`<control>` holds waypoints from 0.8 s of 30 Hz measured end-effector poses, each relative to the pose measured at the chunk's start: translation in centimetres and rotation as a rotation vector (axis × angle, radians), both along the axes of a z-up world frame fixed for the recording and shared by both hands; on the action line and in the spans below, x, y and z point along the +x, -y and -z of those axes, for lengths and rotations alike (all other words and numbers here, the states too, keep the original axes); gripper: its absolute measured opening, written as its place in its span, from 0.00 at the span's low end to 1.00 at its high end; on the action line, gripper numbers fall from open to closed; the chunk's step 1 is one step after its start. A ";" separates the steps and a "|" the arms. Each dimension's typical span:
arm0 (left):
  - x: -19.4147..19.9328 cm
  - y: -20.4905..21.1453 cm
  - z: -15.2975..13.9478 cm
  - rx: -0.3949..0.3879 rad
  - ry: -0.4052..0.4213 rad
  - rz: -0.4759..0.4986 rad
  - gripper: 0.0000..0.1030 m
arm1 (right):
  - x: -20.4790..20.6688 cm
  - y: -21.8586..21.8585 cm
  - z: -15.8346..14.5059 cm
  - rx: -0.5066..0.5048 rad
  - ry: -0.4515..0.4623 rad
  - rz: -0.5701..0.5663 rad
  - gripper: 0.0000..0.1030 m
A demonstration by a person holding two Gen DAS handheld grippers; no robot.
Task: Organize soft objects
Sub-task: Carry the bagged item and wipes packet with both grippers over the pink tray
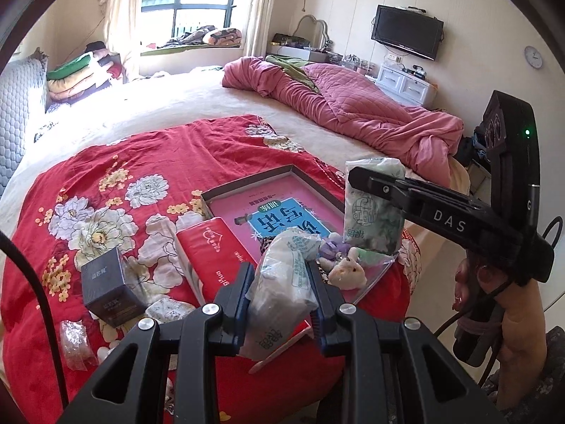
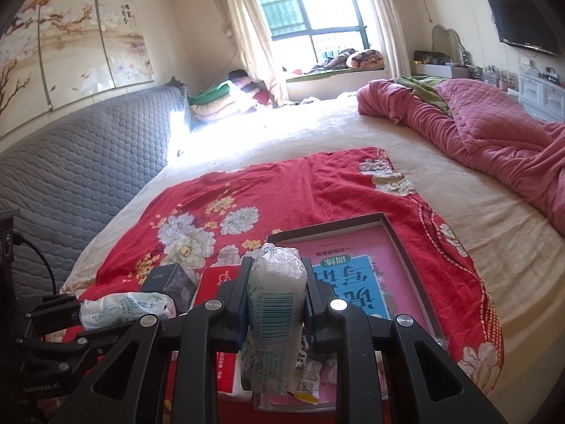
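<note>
The left gripper (image 1: 279, 282) is clenched on a crumpled tissue pack (image 1: 286, 265) in clear wrap, its blue-padded fingers (image 1: 240, 289) pressing both sides; the pack stands upright between them, lifted above the bed. In the right wrist view the same pack (image 2: 127, 309) lies sideways at 9 o'clock, in the left gripper's tips.

The right gripper (image 2: 275, 300) is likewise clamped on a second tissue pack (image 2: 275, 304), barcode side facing the camera, held upright. In the left wrist view this green-printed pack (image 1: 374, 208) sits at 3 o'clock, pinched in the right gripper (image 1: 356, 176), which carries the letters DAS and is held by a hand (image 1: 473, 279).

Just beyond the left gripper, at 12 o'clock, lies a shallow box lid (image 1: 317, 190) holding a pink and blue booklet (image 1: 282, 219). A red tissue packet (image 1: 212, 247) lies touching the lid's 9 o'clock edge. At 2 o'clock a small plush rabbit (image 1: 348, 270) rests on a clear zip pouch (image 1: 374, 275). At 9 o'clock a dark box (image 1: 106, 282) stands tilted, with a clear wrapped bundle (image 1: 74, 344) near it at 8 o'clock.

All this lies on a red floral cloth (image 1: 159, 148) spread over the cream bed (image 1: 197, 95); a pink quilt (image 1: 353, 109) is bunched far off at 1 o'clock.
</note>
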State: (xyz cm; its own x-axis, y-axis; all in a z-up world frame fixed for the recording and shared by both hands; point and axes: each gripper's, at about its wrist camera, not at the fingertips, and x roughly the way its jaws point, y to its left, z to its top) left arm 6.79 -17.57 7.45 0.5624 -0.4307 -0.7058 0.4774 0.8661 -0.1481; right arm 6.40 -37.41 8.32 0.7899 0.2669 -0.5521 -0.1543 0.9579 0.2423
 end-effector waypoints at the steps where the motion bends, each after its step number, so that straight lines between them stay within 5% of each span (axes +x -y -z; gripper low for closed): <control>1: 0.2 0.4 0.2 0.004 -0.003 0.003 0.29 | -0.1 0.3 0.0 0.004 0.003 0.009 0.24; 24: 5.0 7.3 6.4 0.130 -0.084 0.020 0.29 | -0.1 4.5 2.5 0.076 -0.014 0.083 0.24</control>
